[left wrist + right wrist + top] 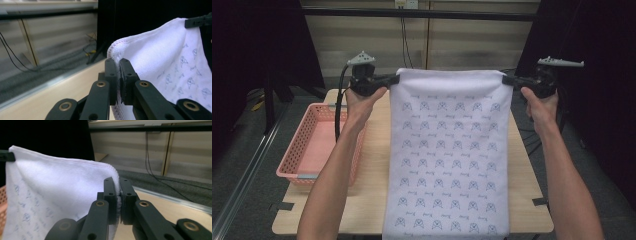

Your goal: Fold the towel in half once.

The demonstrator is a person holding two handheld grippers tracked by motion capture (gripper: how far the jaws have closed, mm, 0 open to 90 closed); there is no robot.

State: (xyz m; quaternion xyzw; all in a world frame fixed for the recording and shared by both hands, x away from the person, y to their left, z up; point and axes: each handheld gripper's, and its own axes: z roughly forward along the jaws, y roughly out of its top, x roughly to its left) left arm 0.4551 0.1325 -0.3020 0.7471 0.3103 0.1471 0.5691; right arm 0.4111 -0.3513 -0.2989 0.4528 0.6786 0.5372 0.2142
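Note:
A white towel printed with small blue figures hangs stretched above the wooden table, its lower end reaching past the table's near edge. My left gripper is shut on the towel's top left corner, and my right gripper is shut on the top right corner. In the left gripper view the jaws pinch the hemmed corner of the towel, left gripper. In the right gripper view the jaws clamp the other corner of the towel, right gripper. The other gripper's tip shows at the far corner in each gripper view.
A pink plastic basket sits on the table's left side, under my left forearm. Behind the table runs a pale wall with hanging black cables. Dark curtains flank both sides.

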